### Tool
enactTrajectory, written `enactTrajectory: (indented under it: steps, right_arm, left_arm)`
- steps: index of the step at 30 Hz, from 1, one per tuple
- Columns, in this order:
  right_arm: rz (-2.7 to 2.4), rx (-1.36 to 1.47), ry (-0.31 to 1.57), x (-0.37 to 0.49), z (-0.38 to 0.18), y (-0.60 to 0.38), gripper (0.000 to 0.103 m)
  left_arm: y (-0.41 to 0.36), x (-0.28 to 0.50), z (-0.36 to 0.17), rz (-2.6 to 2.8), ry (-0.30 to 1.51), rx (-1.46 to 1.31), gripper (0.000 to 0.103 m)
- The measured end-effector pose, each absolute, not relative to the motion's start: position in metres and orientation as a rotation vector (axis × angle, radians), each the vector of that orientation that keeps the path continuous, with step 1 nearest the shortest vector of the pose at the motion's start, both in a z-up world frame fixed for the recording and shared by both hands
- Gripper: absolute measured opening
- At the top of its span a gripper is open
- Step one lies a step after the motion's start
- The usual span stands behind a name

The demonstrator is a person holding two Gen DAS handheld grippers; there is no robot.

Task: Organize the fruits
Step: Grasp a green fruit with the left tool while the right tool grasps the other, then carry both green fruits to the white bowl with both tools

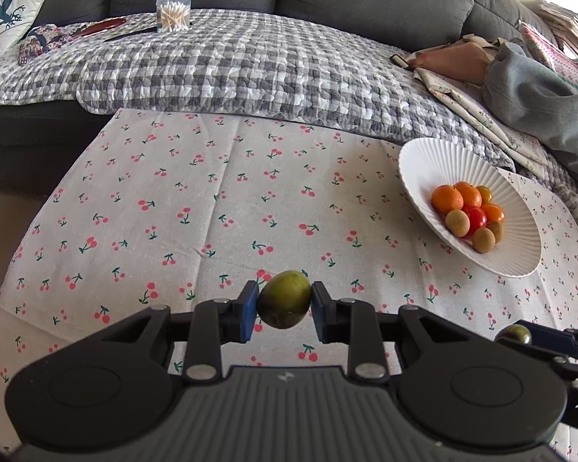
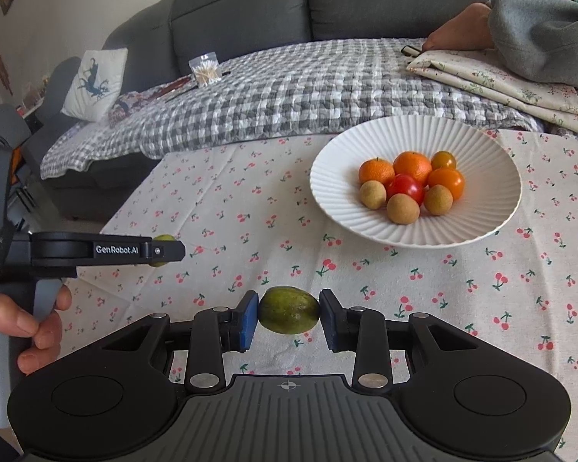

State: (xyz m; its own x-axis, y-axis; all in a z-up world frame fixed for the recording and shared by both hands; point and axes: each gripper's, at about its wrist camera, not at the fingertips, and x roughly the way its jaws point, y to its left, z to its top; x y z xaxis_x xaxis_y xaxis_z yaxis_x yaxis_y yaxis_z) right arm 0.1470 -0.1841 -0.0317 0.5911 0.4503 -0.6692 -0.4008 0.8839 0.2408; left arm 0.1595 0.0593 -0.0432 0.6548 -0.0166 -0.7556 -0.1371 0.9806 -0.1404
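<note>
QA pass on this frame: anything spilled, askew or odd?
Nothing spilled or damaged. White ribbed plate sits upright on the cherry-print tablecloth, its small fruits piled inside. Only oddity: a person's bare foot rests on the sofa beyond the table.

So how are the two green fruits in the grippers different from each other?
The left fruit sits upright between its pads, taller than wide; the right fruit lies sideways, wider than tall. The left fruit shows a yellowish patch at its bottom; the right fruit looks more evenly green. Both are green, oval, and pinched in a hand-held gripper above the cherry tablecloth.
</note>
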Motion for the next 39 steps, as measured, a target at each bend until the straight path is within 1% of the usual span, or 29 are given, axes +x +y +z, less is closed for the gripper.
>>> enactTrajectory:
  steps: [27,39]
  right_arm:
    - [0.39,0.183,0.694,0.157,0.011,-0.252,0.033]
    - [0.326,0.228,0.666,0.166,0.019,-0.284,0.033]
  left_arm:
    - [0.022,0.164,-0.016,-0.017,0.75,-0.184,0.027]
    - [-0.018,0.17,-0.007,-0.14,0.696,-0.138,0.027]
